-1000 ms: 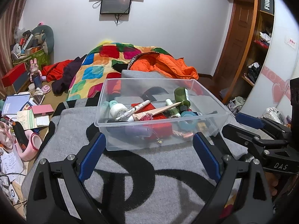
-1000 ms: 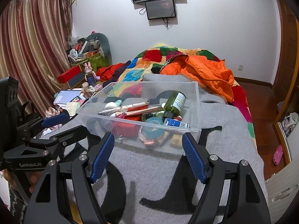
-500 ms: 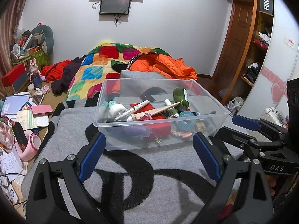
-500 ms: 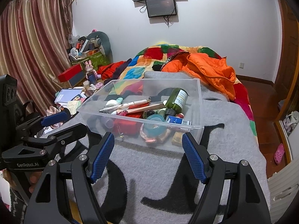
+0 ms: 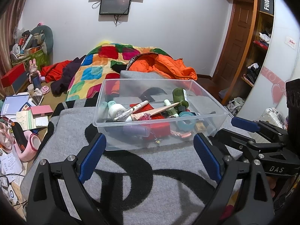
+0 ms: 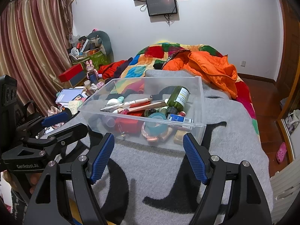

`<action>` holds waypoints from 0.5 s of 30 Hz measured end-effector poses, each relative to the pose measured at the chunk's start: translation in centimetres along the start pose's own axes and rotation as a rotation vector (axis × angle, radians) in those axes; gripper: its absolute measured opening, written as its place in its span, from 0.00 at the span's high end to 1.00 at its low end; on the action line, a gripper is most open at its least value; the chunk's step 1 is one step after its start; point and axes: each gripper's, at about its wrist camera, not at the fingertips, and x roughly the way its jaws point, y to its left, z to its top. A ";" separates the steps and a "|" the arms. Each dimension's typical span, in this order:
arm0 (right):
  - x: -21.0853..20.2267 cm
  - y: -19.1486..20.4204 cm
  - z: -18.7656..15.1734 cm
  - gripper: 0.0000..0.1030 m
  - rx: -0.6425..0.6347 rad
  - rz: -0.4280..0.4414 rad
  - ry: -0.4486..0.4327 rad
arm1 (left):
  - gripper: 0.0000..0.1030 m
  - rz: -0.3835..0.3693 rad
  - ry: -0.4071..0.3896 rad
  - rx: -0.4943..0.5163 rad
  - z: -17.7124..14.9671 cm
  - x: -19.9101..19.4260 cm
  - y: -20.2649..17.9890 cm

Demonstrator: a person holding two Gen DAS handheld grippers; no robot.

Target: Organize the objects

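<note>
Facing you on the grey blanket (image 5: 150, 168) sits the clear bin (image 5: 211, 101), with both of your tongs spread wide and holding nothing. Your left tongs (image 5: 150, 157) hover just short of the bin's near wall, blue pads (image 5: 92, 155) apart to either side of it. Your right tongs (image 6: 148, 155) hang at the same near side, slightly toward the bin's right corner, and show in the left view at the right edge. Neither pair touches the bin.

Inside the bin lies a jumble: a green bottle (image 6: 178, 97) tilted against the far right, a white pen (image 6: 135, 102) and a pink tube (image 6: 146, 106) crossing the middle, a teal tape roll (image 6: 155, 120) near the front, a red pouch (image 6: 129, 125) under them, and a blue box (image 6: 178, 119) by the right wall.

Behind the bin, an orange jacket (image 6: 211, 69) lies on the patchwork quilt (image 5: 97, 67). To the left, the floor holds books and boxes.
</note>
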 end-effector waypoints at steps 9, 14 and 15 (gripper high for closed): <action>0.1 0.0 -0.1 0.29 0.000 0.001 -0.002 | 0.08 -0.005 -0.002 -0.004 0.0 -0.1 0.0; 0.0 0.0 -0.1 0.29 0.000 0.001 -0.002 | 0.08 -0.007 0.000 -0.009 0.1 -0.2 -0.1; 0.0 0.1 -0.1 0.29 0.000 0.001 -0.002 | 0.08 -0.006 0.000 -0.010 0.1 -0.2 -0.1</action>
